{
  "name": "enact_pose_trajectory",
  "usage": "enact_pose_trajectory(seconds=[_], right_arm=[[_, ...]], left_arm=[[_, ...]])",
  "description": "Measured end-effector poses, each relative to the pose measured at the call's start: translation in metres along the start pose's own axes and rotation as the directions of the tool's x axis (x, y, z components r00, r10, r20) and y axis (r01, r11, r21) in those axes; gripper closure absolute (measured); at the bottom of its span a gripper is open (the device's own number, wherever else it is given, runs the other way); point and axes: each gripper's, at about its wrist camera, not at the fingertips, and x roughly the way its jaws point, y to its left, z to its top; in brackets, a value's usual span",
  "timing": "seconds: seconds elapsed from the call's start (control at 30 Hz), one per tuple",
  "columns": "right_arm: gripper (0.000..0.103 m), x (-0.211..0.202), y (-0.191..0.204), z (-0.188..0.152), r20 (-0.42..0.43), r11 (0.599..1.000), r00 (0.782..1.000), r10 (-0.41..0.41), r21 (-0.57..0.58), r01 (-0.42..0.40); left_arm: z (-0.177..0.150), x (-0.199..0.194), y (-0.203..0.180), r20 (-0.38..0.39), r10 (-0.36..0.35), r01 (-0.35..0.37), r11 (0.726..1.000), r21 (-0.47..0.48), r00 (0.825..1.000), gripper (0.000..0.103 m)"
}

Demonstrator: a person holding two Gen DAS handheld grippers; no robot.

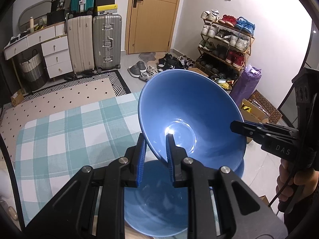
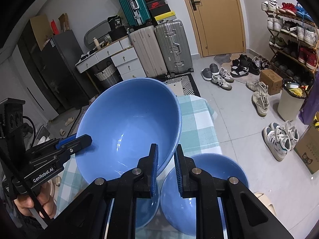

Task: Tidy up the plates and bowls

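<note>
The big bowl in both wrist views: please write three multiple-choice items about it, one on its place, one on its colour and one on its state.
1. What lies directly below the held bowl?
A. a shoe rack
B. another bowl on the checked cloth
C. a suitcase

2. What colour is the held bowl?
A. white
B. green
C. blue

3. In what state is the held bowl?
A. tilted in the air, gripped at its rim by the left hand-held gripper and the right hand-held gripper
B. upside down on the cloth
C. resting untouched on the floor

Answers:
1 B, since the second bowl shows under it in the left wrist view.
2 C, blue inside and out.
3 A, since each gripper's fingers straddle the rim.
</note>
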Motion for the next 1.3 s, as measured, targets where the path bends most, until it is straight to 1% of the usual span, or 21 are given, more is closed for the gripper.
enact_pose_trajectory(seconds=[0.13,0.33,0.5,0.8,1.0,1.17,1.3], right_arm=[[0.087,-0.004,0.007,-0.004,0.010,1.000,1.000,0.002,-0.008,-0.002],[0.087,-0.007,0.017,-0.014,0.003,1.000,1.000,0.004,-0.029,-0.004],[0.086,-0.009,0.027,-0.025,-0.003,0.999,1.000,0.018,-0.044,-0.018],[0.086,-0.001,0.033,-0.047,-0.036,0.997,0.998,0.050,-0.051,-0.052],[0.086,-0.003,0.041,-0.057,-0.035,0.995,0.998,0.061,-0.075,-0.063],[0.085,-0.004,0.047,-0.065,-0.033,0.994,0.998,0.054,-0.093,-0.057],[0.085,-0.001,0.048,-0.073,-0.053,0.995,0.997,0.062,-0.081,-0.066]], left_arm=[[-0.005,-0.007,-0.002,-0.003,0.001,-0.001,1.000,-0.006,1.000,0.087],[-0.027,-0.024,0.000,-0.005,0.004,-0.004,1.000,-0.012,1.000,0.087],[-0.042,-0.024,0.006,-0.007,0.014,-0.014,1.000,-0.019,1.000,0.087],[-0.069,-0.026,0.017,-0.010,0.036,-0.036,0.999,-0.031,0.999,0.087],[-0.087,-0.023,0.027,-0.026,0.028,-0.029,0.998,-0.052,0.999,0.087],[-0.093,-0.020,0.032,-0.029,0.034,-0.036,0.998,-0.055,0.999,0.087],[-0.100,-0.020,0.035,-0.034,0.036,-0.038,0.997,-0.063,0.999,0.087]])
